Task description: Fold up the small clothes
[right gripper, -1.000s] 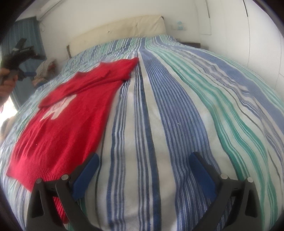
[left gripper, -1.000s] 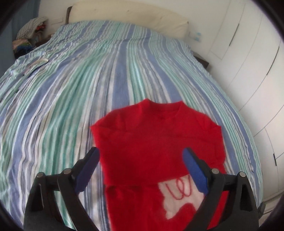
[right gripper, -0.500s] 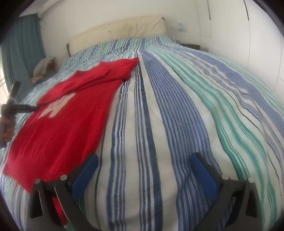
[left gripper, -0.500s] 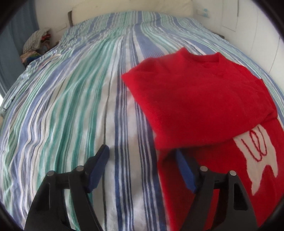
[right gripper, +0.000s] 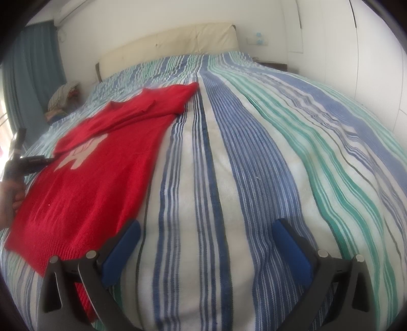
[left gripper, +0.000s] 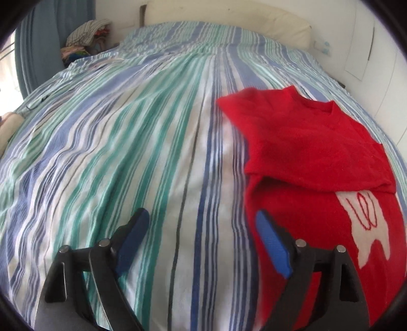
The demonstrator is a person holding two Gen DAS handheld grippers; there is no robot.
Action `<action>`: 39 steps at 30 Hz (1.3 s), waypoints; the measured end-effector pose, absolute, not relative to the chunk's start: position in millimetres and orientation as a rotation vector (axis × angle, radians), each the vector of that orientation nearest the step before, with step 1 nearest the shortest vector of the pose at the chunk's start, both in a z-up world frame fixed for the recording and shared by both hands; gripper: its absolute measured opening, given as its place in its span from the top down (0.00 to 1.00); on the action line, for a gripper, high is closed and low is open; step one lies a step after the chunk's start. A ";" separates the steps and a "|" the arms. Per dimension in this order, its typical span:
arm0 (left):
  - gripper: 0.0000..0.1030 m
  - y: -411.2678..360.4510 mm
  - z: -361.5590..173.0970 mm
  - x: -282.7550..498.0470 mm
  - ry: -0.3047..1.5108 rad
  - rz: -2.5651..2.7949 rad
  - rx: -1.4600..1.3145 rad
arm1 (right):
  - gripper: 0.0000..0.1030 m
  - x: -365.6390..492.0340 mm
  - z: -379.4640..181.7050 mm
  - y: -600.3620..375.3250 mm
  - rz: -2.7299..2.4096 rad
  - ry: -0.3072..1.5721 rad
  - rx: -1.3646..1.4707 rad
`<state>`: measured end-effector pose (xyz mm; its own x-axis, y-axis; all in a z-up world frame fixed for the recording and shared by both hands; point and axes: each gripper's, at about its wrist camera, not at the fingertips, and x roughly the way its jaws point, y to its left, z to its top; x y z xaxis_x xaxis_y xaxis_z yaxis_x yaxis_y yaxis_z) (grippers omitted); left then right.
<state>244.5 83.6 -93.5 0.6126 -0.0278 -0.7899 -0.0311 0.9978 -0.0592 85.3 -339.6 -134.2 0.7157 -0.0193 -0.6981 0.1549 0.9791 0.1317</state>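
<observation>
While the right gripper hangs in the same spot as a second ago, the change lies on the left side of the bed. There the left gripper has come down and slid off the red sweater toward its left edge: a second ago both of its fingers stood over the red knit, now one is over bare striped cover and the other over the sweater's side edge. Its jaws have just been opening again after a brief narrowing; they stand spread with nothing pinched, only the edge of the knit between them. The sweater lies flat near the middle of the bed, collar toward the headboard, its sleeves folded across the chest above a white motif. That suggests the next step is a grab at this side edge for a lengthwise fold. At the right, the right gripper is spread wide and empty over striped cover just beside the sweater's hem corner.
</observation>
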 end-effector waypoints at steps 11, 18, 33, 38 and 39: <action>0.07 111.7 -70.3 170.1 0.949 -0.001 -0.070 | 0.00 88.0 -134.3 -338.7 -0.100 0.782 0.180; 0.07 111.8 -74.6 158.7 0.919 0.050 -0.106 | 0.00 87.5 -134.9 -338.4 -0.100 0.774 0.180; 0.06 125.8 -108.0 148.1 0.922 0.147 -0.068 | 0.00 87.4 -135.3 -338.3 -0.100 0.773 0.180; 0.04 124.9 -110.4 145.3 0.910 0.144 -0.069 | 0.00 85.9 -134.4 -338.7 -0.099 0.768 0.181; 0.03 125.2 -111.1 145.1 0.909 0.143 -0.070 | 0.00 85.9 -134.4 -338.6 -0.099 0.768 0.181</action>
<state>145.1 125.2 -111.1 0.6058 0.0939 -0.7900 -0.1531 0.9882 0.0001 85.9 -338.6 -134.4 0.7155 -0.0229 -0.6982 0.1550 0.9798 0.1267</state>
